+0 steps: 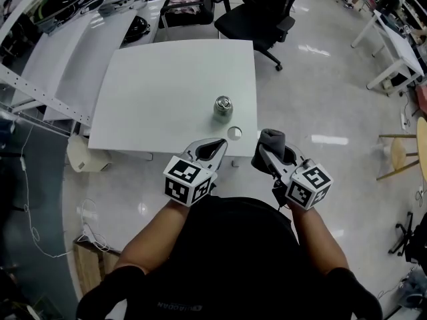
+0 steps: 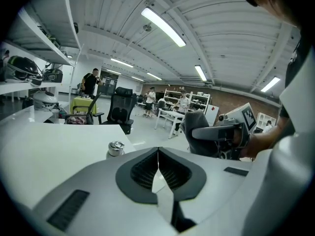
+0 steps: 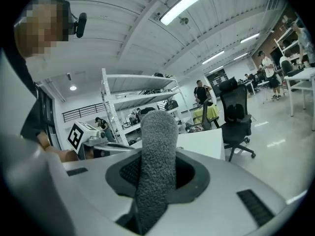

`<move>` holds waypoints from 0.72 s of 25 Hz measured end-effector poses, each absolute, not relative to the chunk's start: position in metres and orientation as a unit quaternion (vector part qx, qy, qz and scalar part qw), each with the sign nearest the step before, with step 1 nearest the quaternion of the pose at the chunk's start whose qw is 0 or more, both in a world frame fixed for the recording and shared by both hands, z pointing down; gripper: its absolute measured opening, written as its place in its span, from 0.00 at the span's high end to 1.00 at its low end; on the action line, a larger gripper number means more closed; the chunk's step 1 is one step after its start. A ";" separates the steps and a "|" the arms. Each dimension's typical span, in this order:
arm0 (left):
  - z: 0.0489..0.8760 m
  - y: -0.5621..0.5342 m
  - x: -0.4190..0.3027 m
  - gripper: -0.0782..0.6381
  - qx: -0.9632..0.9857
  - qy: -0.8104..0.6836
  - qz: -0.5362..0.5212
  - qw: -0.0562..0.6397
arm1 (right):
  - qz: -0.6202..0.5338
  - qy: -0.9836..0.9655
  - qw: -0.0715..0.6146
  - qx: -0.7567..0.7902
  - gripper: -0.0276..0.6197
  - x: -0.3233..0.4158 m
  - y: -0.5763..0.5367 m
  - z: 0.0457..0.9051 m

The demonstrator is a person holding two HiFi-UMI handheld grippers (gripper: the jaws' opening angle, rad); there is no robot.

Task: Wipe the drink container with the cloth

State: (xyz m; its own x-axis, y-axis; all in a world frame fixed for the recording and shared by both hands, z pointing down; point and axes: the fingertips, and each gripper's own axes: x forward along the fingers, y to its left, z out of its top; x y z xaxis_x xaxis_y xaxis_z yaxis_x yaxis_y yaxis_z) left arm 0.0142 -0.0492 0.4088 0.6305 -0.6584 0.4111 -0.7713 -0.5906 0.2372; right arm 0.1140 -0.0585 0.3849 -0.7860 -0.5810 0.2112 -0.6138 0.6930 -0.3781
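Note:
A small silver drink container with a metal lid stands near the right front corner of the white table; the left gripper view shows the container ahead and to the left. My left gripper hovers at the table's front edge, shut and empty, its pads pressed together. My right gripper is off the table's right front corner, shut on a grey cloth. The cloth stands up between the jaws in the right gripper view. Both grippers are short of the container.
A small white round disc lies on the table just in front of the container. Black office chairs stand behind the table. More white tables with gear lie to the left, a wooden stool to the right.

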 end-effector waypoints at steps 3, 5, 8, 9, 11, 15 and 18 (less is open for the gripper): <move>0.406 -0.030 0.042 0.87 0.881 -0.405 0.144 0.198 | 0.221 -0.921 0.038 0.320 0.79 0.138 -0.042 0.387; 0.404 -0.019 0.054 0.87 0.879 -0.410 0.145 0.194 | 0.220 -0.923 0.034 0.314 0.79 0.148 -0.031 0.385; 0.405 -0.005 0.061 0.87 0.870 -0.428 0.149 0.193 | 0.218 -0.928 0.029 0.300 0.79 0.158 -0.016 0.383; 0.406 0.000 0.062 0.87 0.866 -0.436 0.150 0.194 | 0.218 -0.930 0.029 0.296 0.79 0.161 -0.011 0.383; 0.408 0.010 0.063 0.87 0.858 -0.449 0.150 0.197 | 0.220 -0.932 0.028 0.287 0.79 0.165 -0.001 0.385; 0.409 0.030 0.061 0.87 0.846 -0.472 0.146 0.198 | 0.223 -0.936 0.030 0.271 0.79 0.167 0.015 0.390; 0.409 0.038 0.056 0.87 0.840 -0.483 0.147 0.197 | 0.220 -0.939 0.030 0.262 0.79 0.165 0.023 0.388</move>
State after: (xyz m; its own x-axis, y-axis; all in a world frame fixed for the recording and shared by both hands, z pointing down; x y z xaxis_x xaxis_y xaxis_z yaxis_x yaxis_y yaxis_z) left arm 0.0562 0.0383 0.4094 0.4892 -0.7541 0.4383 -0.8703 -0.4547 0.1890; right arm 0.1649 0.0234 0.3885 -0.8608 -0.4794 0.1710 -0.5055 0.7662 -0.3968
